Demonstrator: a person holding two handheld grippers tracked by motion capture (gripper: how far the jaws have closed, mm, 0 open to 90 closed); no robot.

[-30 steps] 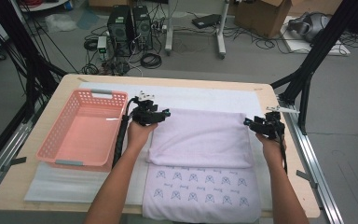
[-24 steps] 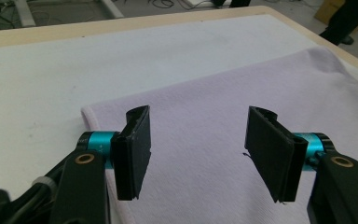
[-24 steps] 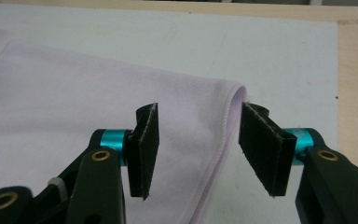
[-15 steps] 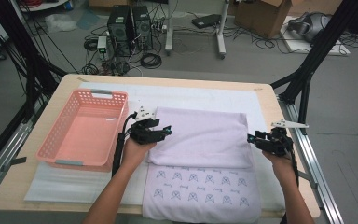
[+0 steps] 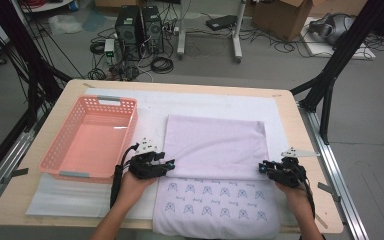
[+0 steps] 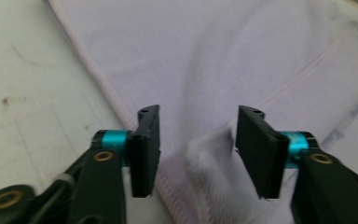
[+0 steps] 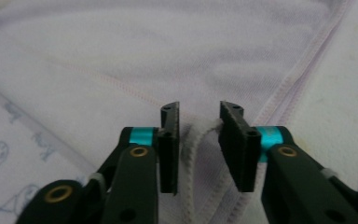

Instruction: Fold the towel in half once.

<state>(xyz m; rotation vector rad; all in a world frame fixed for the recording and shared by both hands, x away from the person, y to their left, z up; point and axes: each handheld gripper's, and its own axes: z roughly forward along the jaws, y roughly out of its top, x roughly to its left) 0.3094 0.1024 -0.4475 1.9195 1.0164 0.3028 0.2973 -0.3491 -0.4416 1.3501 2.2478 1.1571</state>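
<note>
A pale lilac cloth (image 5: 215, 145) lies folded on the white mat, and its printed lower layer (image 5: 215, 205) shows toward the person. My left gripper (image 5: 171, 164) is at the left end of the fold. Its jaws have just been closing; in the left gripper view (image 6: 193, 149) a hump of cloth (image 6: 209, 154) stands between them, against the right pad with a gap at the left pad. My right gripper (image 5: 262, 169) is at the right end of the fold. Its jaws have also just been closing, and in the right gripper view (image 7: 198, 144) they pinch a loop of the hem (image 7: 200, 135).
A pink plastic basket (image 5: 75, 174) stands to the left of the cloth, close to my left gripper. The white mat (image 5: 220, 102) covers most of the wooden table (image 5: 305, 145). A clear plastic sheet (image 5: 70, 200) lies in front of the basket. Black frame posts flank the table.
Both hands have moved toward the person along the cloth's sides, from near its far corners to the fold line. Both pairs of jaws have narrowed around the cloth.
</note>
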